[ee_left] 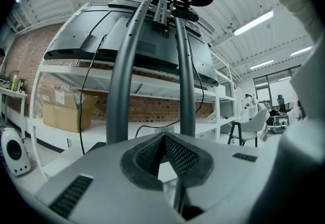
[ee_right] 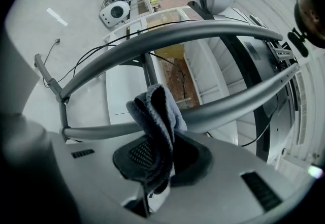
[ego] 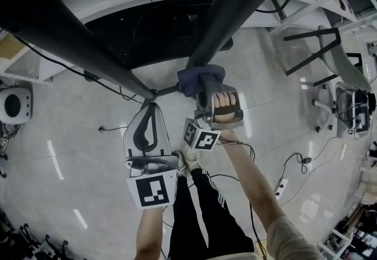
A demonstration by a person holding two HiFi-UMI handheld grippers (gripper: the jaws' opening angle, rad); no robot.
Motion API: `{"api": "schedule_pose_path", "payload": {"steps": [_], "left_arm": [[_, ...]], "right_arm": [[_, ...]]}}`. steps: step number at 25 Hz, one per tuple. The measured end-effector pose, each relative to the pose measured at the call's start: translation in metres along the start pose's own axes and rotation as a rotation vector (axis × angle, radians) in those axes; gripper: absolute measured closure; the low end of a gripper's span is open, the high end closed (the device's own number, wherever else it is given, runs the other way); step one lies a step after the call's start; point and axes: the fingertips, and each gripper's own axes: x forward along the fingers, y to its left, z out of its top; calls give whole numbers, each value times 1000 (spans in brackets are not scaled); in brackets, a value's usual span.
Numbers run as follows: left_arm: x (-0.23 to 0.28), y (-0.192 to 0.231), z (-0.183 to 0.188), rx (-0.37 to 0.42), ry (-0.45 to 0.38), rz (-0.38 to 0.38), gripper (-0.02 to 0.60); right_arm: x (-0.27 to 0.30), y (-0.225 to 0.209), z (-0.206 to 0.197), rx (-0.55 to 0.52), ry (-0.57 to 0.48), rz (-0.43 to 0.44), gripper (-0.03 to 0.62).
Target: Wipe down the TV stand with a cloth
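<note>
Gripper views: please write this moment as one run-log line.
right tongs: shut on blue cloth | cloth: against TV stand leg | left tongs: shut, empty

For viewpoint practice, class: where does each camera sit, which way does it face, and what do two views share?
Head view: on the head, facing steeply down at the dark grey tubular TV stand; forearms, legs, left gripper, right gripper show.
Left gripper view: on that gripper, facing up the stand's tubes; shut empty jaws.
Right gripper view: on that gripper, facing a tube; jaws pinch the dark blue bunched cloth.
Shared: head and right gripper views both show the cloth.
</note>
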Motion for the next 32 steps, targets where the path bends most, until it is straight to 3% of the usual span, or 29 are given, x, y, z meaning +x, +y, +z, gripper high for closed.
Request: {"api": "schedule_pose_path", "payload": {"steps": [7, 11, 15, 18, 21, 23, 25, 32], "left_arm": [[-4, 9, 33, 0, -37, 31, 566], [-20, 13, 72, -18, -55, 60, 566], [-48, 7, 129, -19, -76, 110, 566], [-72, -3, 176, 12, -82, 125, 566], [-85, -1, 222, 78, -103, 147, 566], [-96, 1, 248, 70, -126, 167, 566], [-107, -4, 268, 53, -146, 170, 566], [-136, -12, 329, 123, -230, 184, 566]], "right_arm": [[-19, -21, 5, 51, 8, 10, 536], [-67, -80, 17, 149, 14, -29, 536], [-120, -149, 35, 282, 11, -4, 536], [-155, -205, 59, 360, -34, 7, 536], [-168, -261, 86, 505, -88, -13, 536], [-181, -289, 101, 580, -116, -33, 536], [-198, -315, 110, 607, -142, -59, 536], [-233, -374, 144, 640, -281, -122, 536]]}}
